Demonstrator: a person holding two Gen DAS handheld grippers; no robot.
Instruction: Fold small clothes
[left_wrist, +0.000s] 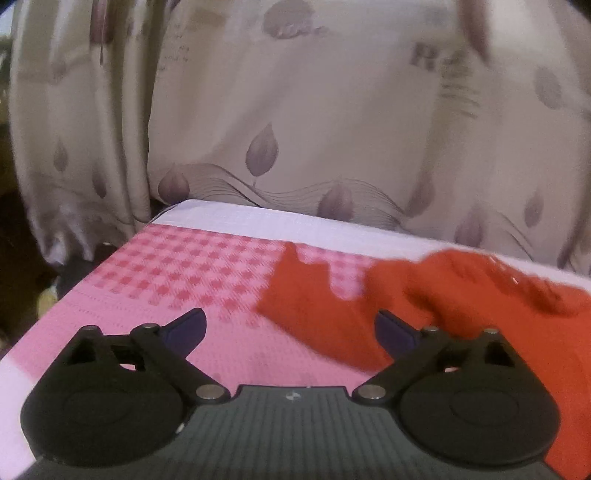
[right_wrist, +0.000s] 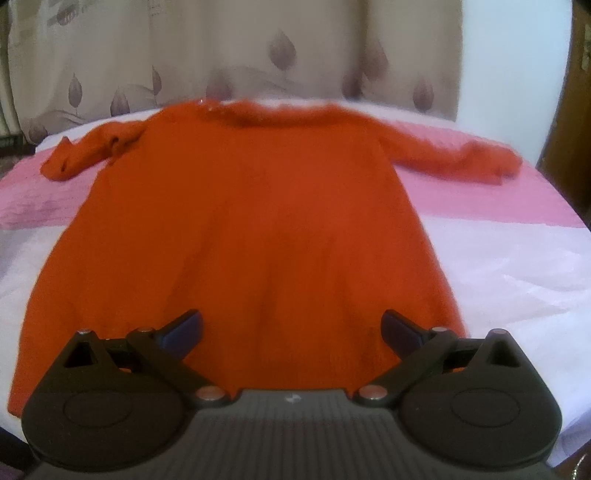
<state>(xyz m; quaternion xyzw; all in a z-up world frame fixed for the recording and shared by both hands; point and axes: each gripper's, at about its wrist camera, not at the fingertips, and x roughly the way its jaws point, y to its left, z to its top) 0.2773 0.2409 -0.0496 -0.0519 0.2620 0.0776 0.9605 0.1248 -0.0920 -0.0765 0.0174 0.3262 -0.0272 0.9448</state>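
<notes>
Both grippers are seen with jaws spread wide and nothing clamped: left gripper (left_wrist: 291, 328); right gripper (right_wrist: 291, 328); an orange sweater (right_wrist: 255, 229) is laid flat mid-bed, neckline toward the far edge of the pink cloth (right_wrist: 517, 199).

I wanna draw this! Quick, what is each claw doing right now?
Left claw: open, holding nothing, beside the orange sweater.
Right claw: open, holding nothing, above the sweater's hem.

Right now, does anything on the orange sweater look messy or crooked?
Yes. The orange sweater lies mostly flat, but its left sleeve, as the right wrist view shows it, is bunched and twisted near the cuff, while the other sleeve lies straight. Nothing looks torn or spilled.
</notes>
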